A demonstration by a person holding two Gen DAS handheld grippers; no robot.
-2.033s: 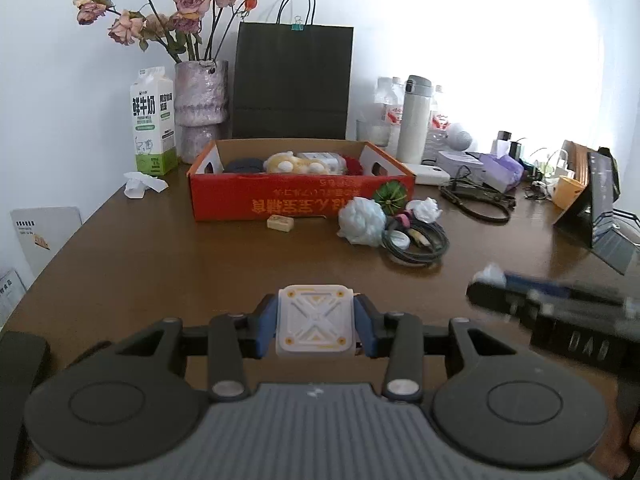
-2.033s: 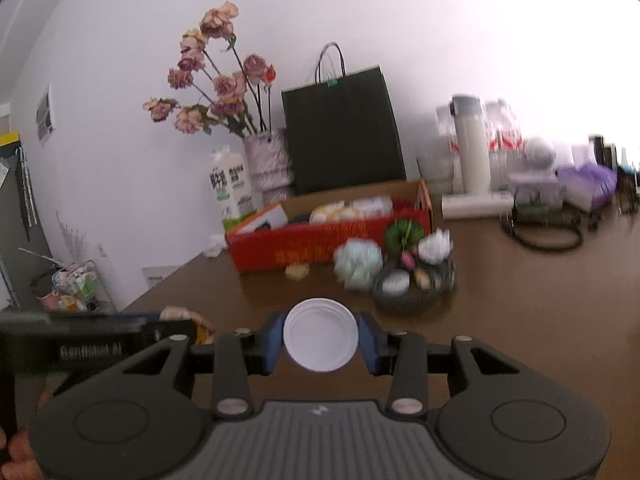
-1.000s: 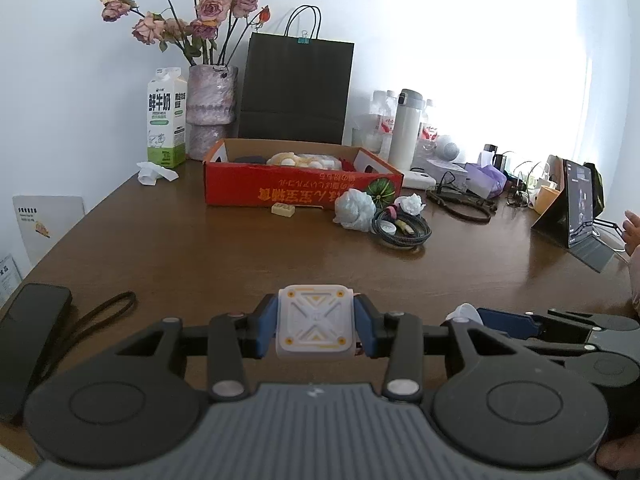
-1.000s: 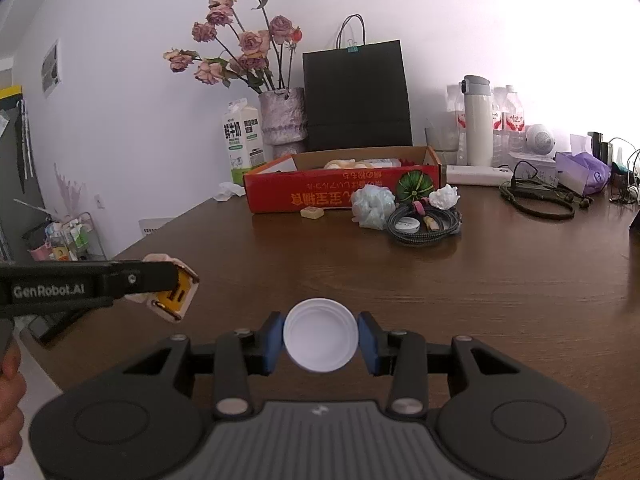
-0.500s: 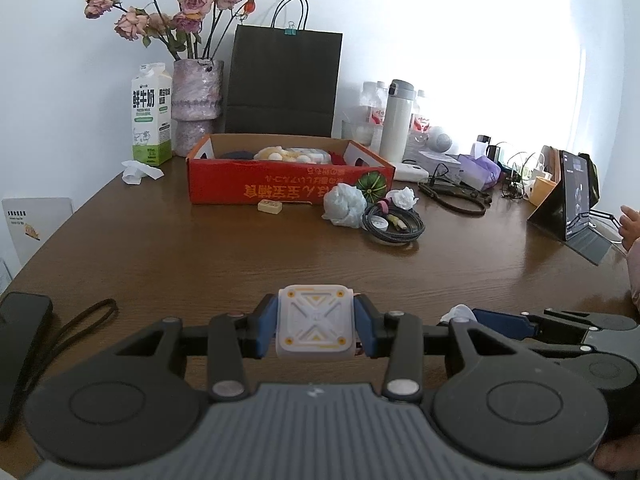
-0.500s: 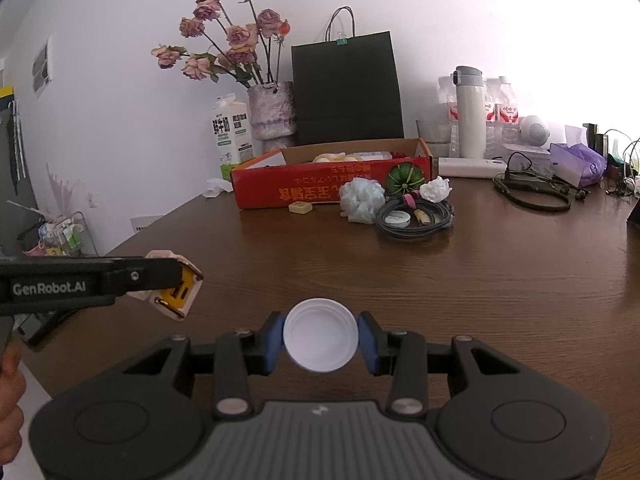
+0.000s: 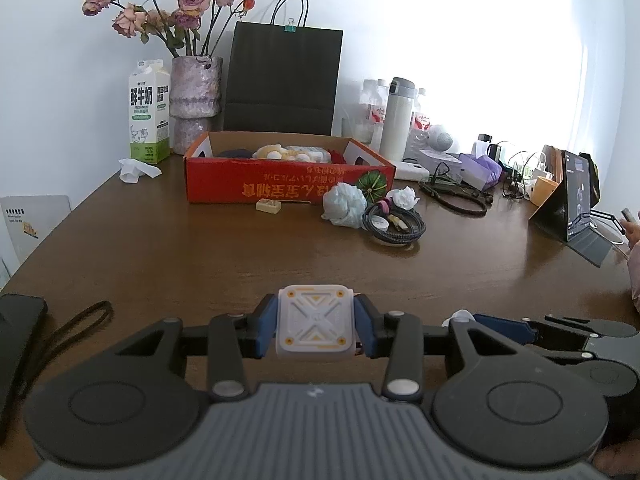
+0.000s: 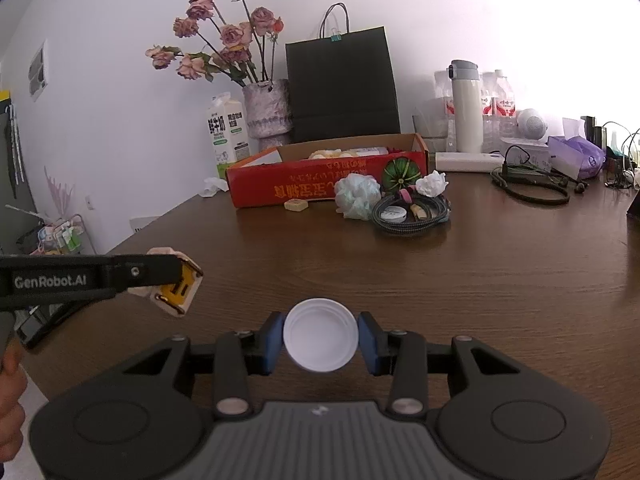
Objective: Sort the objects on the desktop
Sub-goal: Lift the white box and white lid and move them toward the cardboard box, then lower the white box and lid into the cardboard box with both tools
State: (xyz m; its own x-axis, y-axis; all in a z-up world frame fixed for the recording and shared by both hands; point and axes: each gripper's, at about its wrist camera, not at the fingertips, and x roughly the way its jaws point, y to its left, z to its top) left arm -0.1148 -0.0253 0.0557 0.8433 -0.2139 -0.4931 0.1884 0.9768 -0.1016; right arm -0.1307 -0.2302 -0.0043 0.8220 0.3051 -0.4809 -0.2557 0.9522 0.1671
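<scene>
In the left view, the left tongs point(image 7: 315, 328) pinch a square white block point(image 7: 315, 327) with orange ribbing above the glossy wood table point(image 7: 200, 256), short of the red cardboard box point(image 7: 280, 184); in the right view, the right tongs point(image 8: 320, 340) pinch a round white ridged cap point(image 8: 320, 340).

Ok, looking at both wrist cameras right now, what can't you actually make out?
- Red box contents: in both views its front wall hides most of them.
- Black paper bag: nothing of its inside shows.
- Phone: cut off by the left view's edge.
- Right gripper: the left gripper frame hides its fingertips in the left view.
- Cluttered far right corner: too small and overexposed.
</scene>
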